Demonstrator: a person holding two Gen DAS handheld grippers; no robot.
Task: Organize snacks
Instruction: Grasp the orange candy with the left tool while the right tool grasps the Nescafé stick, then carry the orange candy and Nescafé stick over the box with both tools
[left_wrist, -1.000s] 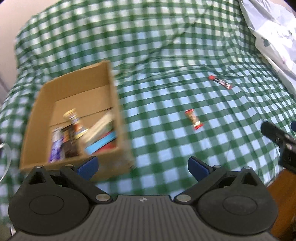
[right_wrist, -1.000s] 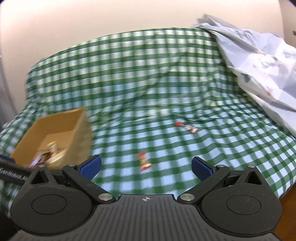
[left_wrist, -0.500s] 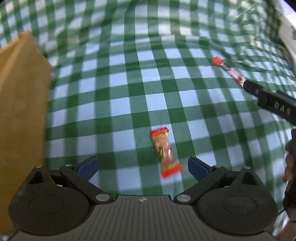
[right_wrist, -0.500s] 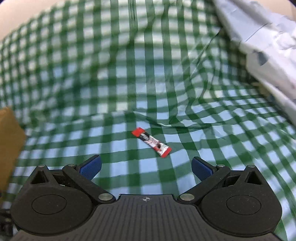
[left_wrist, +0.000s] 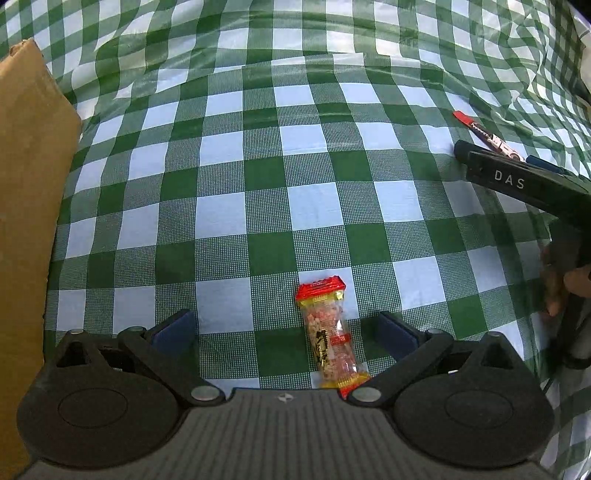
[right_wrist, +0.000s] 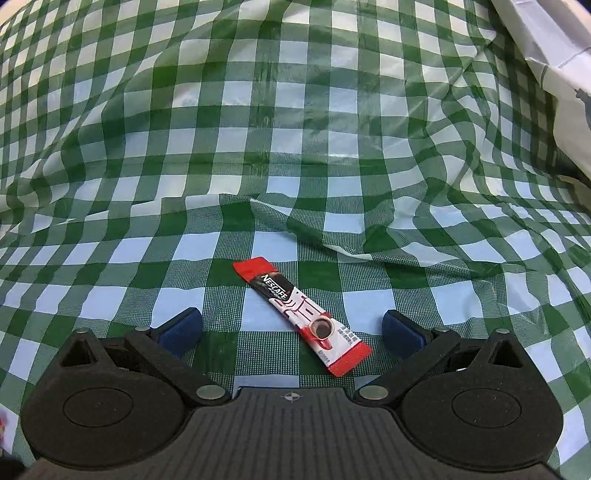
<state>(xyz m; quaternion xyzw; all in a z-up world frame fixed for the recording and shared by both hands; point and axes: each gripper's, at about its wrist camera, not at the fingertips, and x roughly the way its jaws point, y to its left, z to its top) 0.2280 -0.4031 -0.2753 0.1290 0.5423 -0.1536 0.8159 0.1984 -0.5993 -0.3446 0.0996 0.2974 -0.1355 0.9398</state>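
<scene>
A clear peanut snack pack with red ends (left_wrist: 330, 338) lies on the green checked cloth (left_wrist: 258, 155). My left gripper (left_wrist: 286, 330) is open, low over the cloth, and the pack lies between its fingers, nearer the right one. A red Nescafe coffee stick (right_wrist: 301, 315) lies slanted on the cloth. My right gripper (right_wrist: 291, 328) is open with the stick between its fingers. The stick (left_wrist: 487, 136) and the right gripper's body (left_wrist: 524, 188) also show at the right of the left wrist view.
A cardboard box wall (left_wrist: 29, 206) stands close at the left edge of the left wrist view. A white printed sheet (right_wrist: 554, 66) lies at the upper right. The cloth has raised folds (right_wrist: 332, 240) just beyond the coffee stick.
Both grippers have moved forward and down. The box has slid out to the left. The peanut pack and the coffee stick now lie between the open fingers.
</scene>
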